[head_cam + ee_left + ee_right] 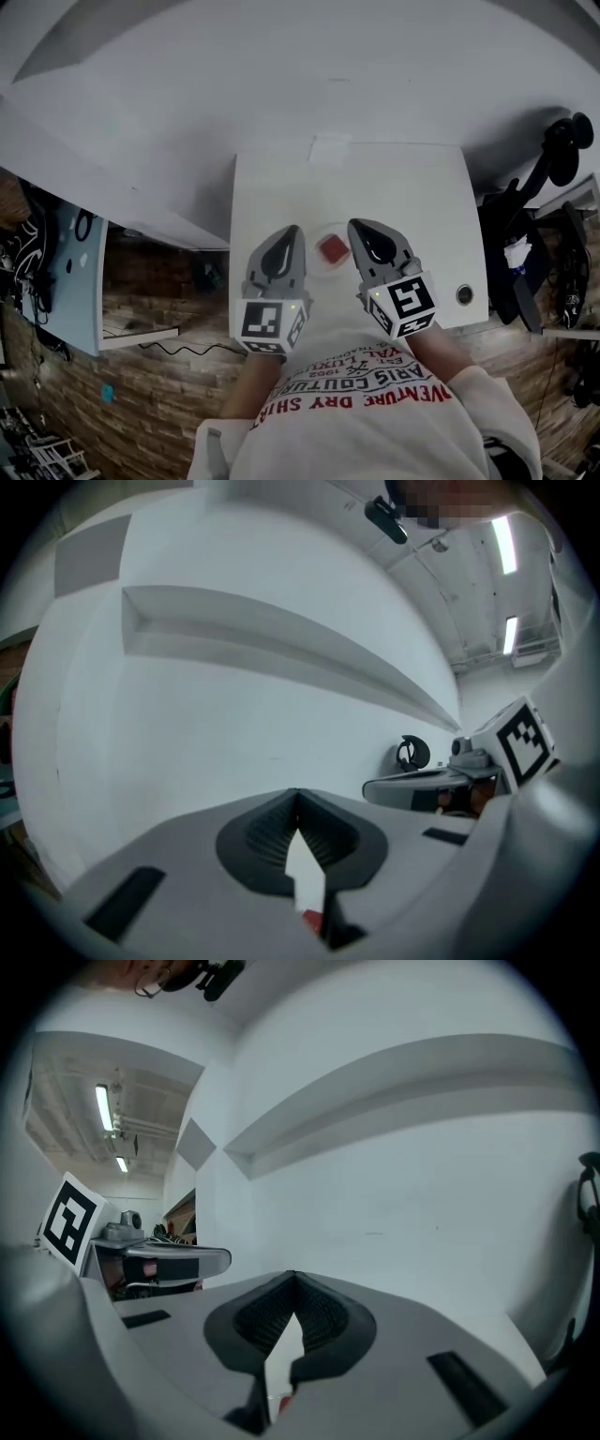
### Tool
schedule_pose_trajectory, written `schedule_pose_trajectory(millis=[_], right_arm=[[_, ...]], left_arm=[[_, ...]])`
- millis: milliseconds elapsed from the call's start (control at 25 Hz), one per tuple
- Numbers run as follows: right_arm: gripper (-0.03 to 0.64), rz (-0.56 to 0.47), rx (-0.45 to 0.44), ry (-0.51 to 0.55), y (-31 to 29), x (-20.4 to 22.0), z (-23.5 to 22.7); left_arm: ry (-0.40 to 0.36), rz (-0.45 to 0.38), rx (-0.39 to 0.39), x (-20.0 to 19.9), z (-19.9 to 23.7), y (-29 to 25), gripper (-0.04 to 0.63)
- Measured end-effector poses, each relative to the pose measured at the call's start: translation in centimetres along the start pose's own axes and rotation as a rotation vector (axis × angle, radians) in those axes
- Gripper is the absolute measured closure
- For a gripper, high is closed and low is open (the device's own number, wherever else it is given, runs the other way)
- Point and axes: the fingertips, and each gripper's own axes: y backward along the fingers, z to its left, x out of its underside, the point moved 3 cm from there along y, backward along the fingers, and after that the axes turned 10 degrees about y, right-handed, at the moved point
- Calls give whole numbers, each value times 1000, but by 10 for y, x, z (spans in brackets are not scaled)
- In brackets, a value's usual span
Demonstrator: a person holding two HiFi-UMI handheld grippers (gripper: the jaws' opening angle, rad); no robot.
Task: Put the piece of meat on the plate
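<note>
- My left gripper (292, 230) is clenched: in the left gripper view its ribbed pads meet at the tips with nothing between them.
- My right gripper (356, 225) is clenched the same way, tips pressed together on nothing.
- Both hang side by side above the white table (412, 197), on its near half, pointing away from me.
- The piece of meat (333, 248), a small red square, lies on the pale round plate (323, 269), which shows in the gap between my two grippers. I judge the task done.
- What could go wrong: if I bring either gripper down without looking, a shut tip could land on the plate's rim and tip it or slide it across the table.
- A sideways sweep low over the plate could knock the meat off; it looks small and light, and nothing fences it in.
- My own grippers hide part of the plate from the head view, so I could misjudge where its rim lies.
</note>
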Motion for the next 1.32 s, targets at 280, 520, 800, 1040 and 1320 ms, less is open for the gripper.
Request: schedule_pose_trajectory(millis=[280,520,800,1040,1320], right_arm=[[604,-15,28,-31,12,-1,-9],[604,0,42,-56,12,6,-11],[605,16,43,-44,11,7,-10],[604,32,41,-50,8,12,-11],[604,36,41,-57,5,16,-11]], left_arm=[[-19,-21,8,-4,-8,2,591],[-4,-19,0,1,-7,3,591],[5,-16,-10,2,-6,4,591],[18,-1,-8,6,-6,1,591],[20,4,-19,7,-1,0,591]])
